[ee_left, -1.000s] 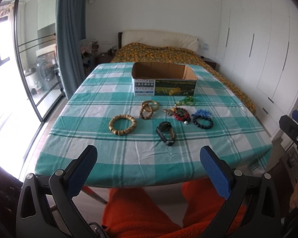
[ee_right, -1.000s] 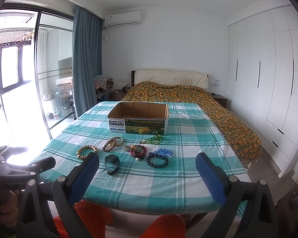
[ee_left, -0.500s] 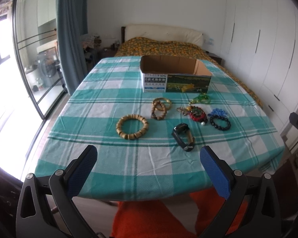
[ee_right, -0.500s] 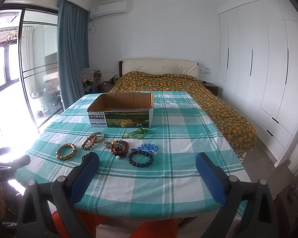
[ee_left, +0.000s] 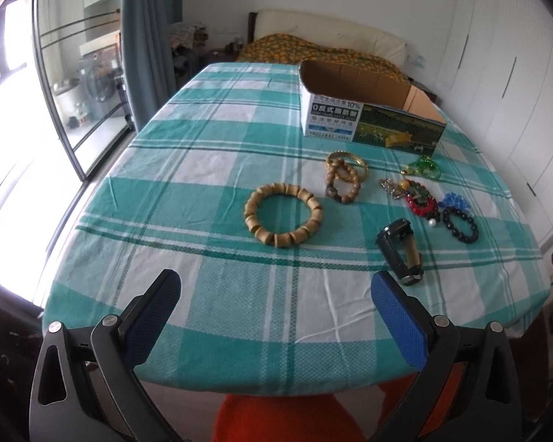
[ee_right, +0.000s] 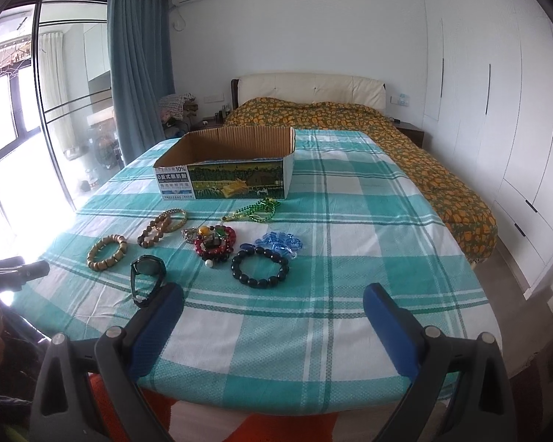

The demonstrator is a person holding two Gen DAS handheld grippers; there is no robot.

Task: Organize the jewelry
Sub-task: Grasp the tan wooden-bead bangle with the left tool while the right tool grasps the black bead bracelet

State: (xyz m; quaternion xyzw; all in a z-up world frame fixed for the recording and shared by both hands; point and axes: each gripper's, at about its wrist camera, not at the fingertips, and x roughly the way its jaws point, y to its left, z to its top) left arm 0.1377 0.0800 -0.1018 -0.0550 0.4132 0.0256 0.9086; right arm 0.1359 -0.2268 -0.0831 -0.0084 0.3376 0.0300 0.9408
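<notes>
Several pieces of jewelry lie on the checked tablecloth (ee_left: 202,169) in front of an open cardboard box (ee_left: 365,110). A tan wooden bead bracelet (ee_left: 283,219) is nearest my left gripper (ee_left: 276,287), which is open and empty over the table's near edge. A black watch (ee_left: 400,250), a brown bead bracelet with a gold bangle (ee_left: 344,176), a red bead cluster (ee_left: 418,199), a black bead bracelet (ee_left: 460,224) and green beads (ee_left: 424,165) lie to the right. My right gripper (ee_right: 272,302) is open and empty just short of the black bead bracelet (ee_right: 260,267) and the watch (ee_right: 145,276).
The box (ee_right: 225,165) stands at the table's middle, open side up. A bed (ee_right: 350,118) with an orange patterned cover lies behind the table. White wardrobes (ee_right: 497,110) line the right wall. A glass door (ee_left: 73,92) is at the left.
Both grippers have moved forward toward the table and the jewelry, which now looks larger and closer. Both stay open. No piece on the table has moved.
</notes>
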